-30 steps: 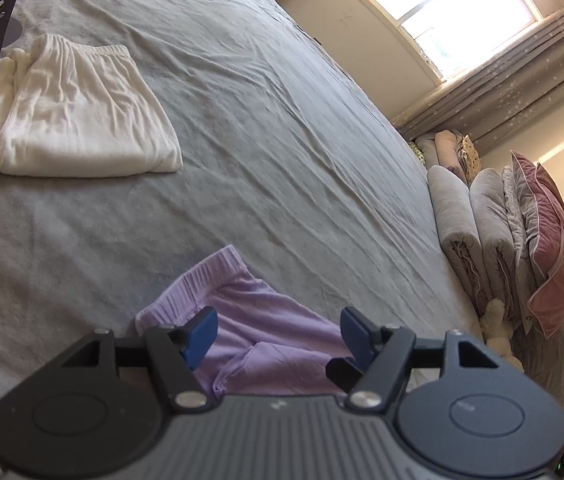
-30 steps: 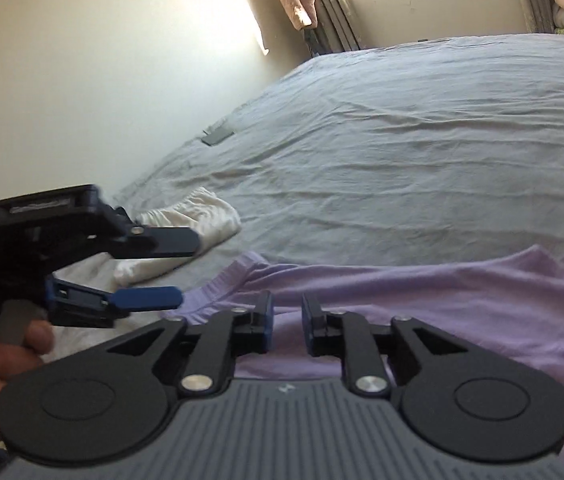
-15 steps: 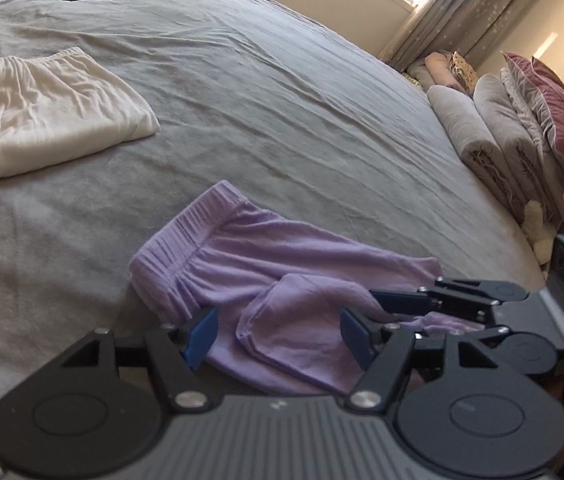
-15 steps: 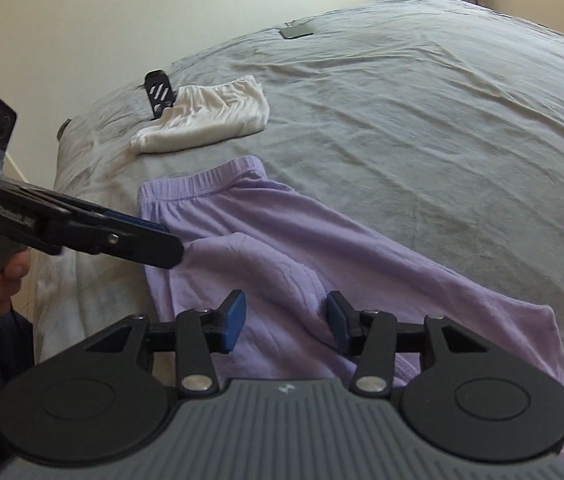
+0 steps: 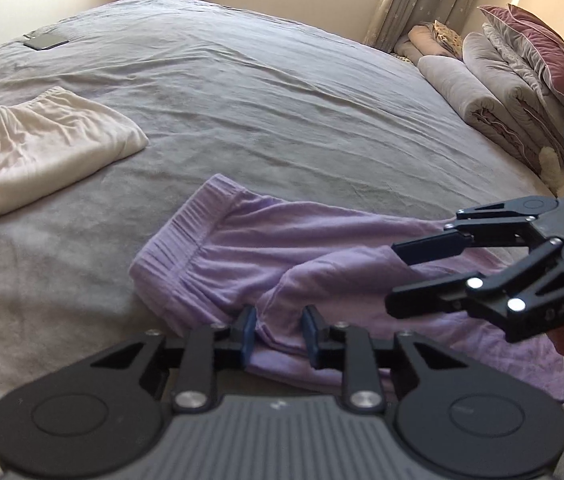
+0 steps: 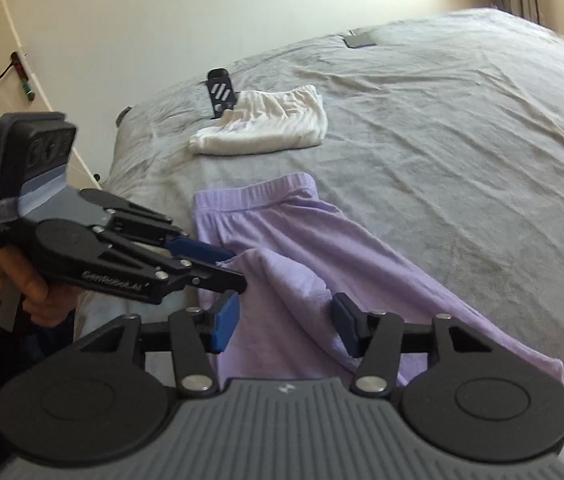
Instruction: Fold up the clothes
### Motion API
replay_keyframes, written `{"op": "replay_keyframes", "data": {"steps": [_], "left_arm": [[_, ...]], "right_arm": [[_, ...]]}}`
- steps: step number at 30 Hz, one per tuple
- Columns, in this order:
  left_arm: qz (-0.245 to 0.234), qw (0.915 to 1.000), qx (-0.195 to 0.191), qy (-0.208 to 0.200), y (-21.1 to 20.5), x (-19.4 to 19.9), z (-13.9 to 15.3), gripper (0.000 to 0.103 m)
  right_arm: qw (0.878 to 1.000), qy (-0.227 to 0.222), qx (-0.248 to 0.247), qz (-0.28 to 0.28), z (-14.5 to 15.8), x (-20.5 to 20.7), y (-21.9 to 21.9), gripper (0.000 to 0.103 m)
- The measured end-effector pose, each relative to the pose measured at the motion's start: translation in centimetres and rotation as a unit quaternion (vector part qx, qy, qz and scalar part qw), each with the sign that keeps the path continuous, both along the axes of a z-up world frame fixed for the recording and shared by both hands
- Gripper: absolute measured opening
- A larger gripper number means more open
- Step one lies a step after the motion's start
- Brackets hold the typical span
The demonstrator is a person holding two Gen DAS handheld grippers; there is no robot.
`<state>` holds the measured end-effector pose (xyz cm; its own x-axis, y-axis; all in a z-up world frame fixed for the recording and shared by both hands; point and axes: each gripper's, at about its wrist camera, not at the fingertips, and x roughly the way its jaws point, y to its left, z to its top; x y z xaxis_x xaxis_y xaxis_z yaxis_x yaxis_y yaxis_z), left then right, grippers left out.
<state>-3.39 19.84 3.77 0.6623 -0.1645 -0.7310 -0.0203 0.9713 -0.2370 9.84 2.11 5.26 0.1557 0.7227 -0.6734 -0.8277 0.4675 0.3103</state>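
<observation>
1. The lilac trousers (image 5: 282, 256) lie crumpled on the grey bed (image 5: 282, 92), near its front edge.
2. The left tool (image 5: 278, 332) has just been closing and now pinches a raised fold of the lilac cloth.
3. The right tool (image 6: 285, 322) has just been opening; its jaws stand apart over the trousers, gripping nothing.
4. Folded white trousers (image 5: 38, 144) sit toward the left edge.

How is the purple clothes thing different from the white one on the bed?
The purple garment lies spread out long with a flap folded over, not yet neat; the white garment is already folded into a compact stack. The purple one sits near, with the left tongs closed on its fold; the white one lies farther off, untouched. Both rest on the grey bed and have gathered waistbands.
</observation>
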Motion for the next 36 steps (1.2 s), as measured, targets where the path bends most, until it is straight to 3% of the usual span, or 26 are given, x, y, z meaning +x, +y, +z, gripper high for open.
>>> {"op": "replay_keyframes", "data": {"steps": [5, 9, 11, 14, 18, 23, 28, 36], "left_arm": [[-0.003, 1.0, 0.004, 0.0, 0.1, -0.2, -0.1, 0.01], [-0.01, 0.9998, 0.016, -0.003, -0.1, -0.2, -0.1, 0.01], [-0.012, 0.9996, 0.023, -0.004, -0.3, -0.2, -0.1, 0.01], [-0.01, 0.9997, 0.023, -0.002, -0.3, -0.2, -0.1, 0.01], [-0.006, 0.9999, 0.009, 0.001, 0.1, -0.1, -0.3, 0.01], [-0.004, 1.0, 0.008, 0.003, 0.1, 0.0, -0.2, 0.011], [-0.001, 1.0, 0.005, 0.005, 0.2, 0.2, -0.2, 0.011], [0.003, 0.9999, -0.007, 0.01, 0.6, 0.4, -0.2, 0.012]], "right_arm": [[0.998, 0.051, 0.041, 0.02, -0.4, 0.2, 0.2, 0.059], [0.991, 0.027, 0.085, 0.095, 1.8, -2.7, -0.4, 0.059], [0.989, 0.006, 0.077, 0.123, 2.3, -3.7, -0.4, 0.06], [0.995, -0.01, 0.035, 0.091, 1.4, -3.1, 0.3, 0.061], [0.996, -0.017, 0.034, 0.081, 0.5, -2.2, 0.0, 0.061], [0.99, -0.044, 0.006, 0.132, 0.3, -2.6, 0.2, 0.076], [0.991, -0.002, 0.007, 0.134, -0.8, -0.6, 1.8, 0.077], [0.977, -0.02, 0.054, 0.206, 1.9, -4.3, 0.1, 0.077]]}}
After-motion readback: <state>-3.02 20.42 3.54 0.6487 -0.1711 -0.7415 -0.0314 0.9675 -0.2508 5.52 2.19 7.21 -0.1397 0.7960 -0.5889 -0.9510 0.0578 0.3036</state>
